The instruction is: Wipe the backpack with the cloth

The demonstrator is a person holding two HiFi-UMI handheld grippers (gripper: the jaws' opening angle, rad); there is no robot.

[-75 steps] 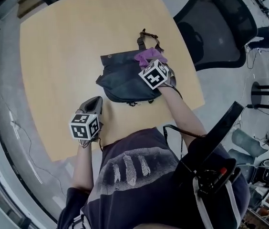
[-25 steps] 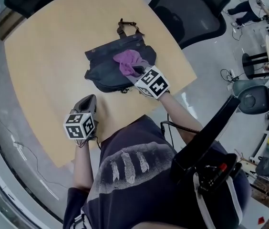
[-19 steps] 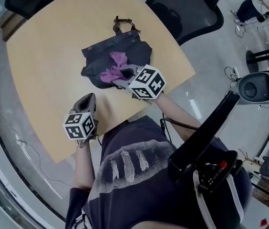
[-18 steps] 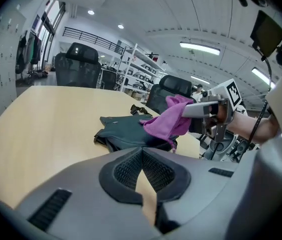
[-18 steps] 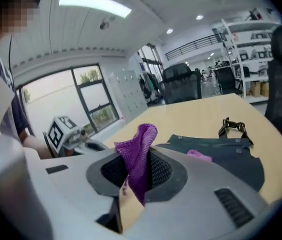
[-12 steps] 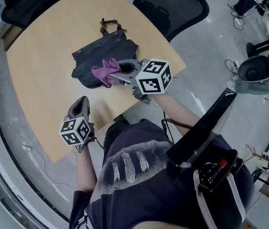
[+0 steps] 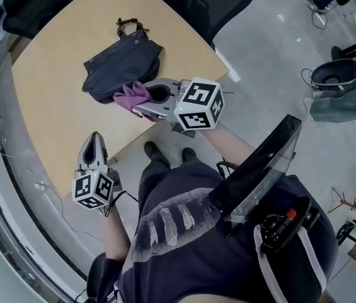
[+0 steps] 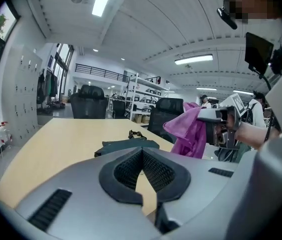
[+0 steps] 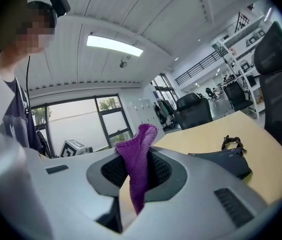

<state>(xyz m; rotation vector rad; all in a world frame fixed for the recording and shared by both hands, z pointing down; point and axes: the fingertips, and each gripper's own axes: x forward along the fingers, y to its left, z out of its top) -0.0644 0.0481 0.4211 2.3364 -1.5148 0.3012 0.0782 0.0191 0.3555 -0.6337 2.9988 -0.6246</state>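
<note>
The dark backpack (image 7: 121,65) lies flat on the wooden table (image 7: 52,100), straps toward the far side. My right gripper (image 7: 140,105) is lifted above the table's near edge, just in front of the bag, shut on the purple cloth (image 7: 130,95), which hangs from its jaws. In the right gripper view the cloth (image 9: 135,159) stands up between the pads, with the backpack (image 9: 223,159) to the right. My left gripper (image 7: 93,139) hovers at the table's near-left edge, shut and holding nothing. The left gripper view shows the backpack (image 8: 128,145) ahead and the cloth (image 8: 188,131) hanging at right.
A black mesh office chair (image 7: 206,2) stands behind the table at right, another (image 7: 36,2) at the far left. The person's shoes (image 7: 156,153) show on the grey floor below the table's near edge. More chairs and gear (image 7: 336,87) stand at right.
My right gripper has lifted the cloth off the backpack and drawn it back over the table's near edge. The left gripper has pulled back to the table's edge.
</note>
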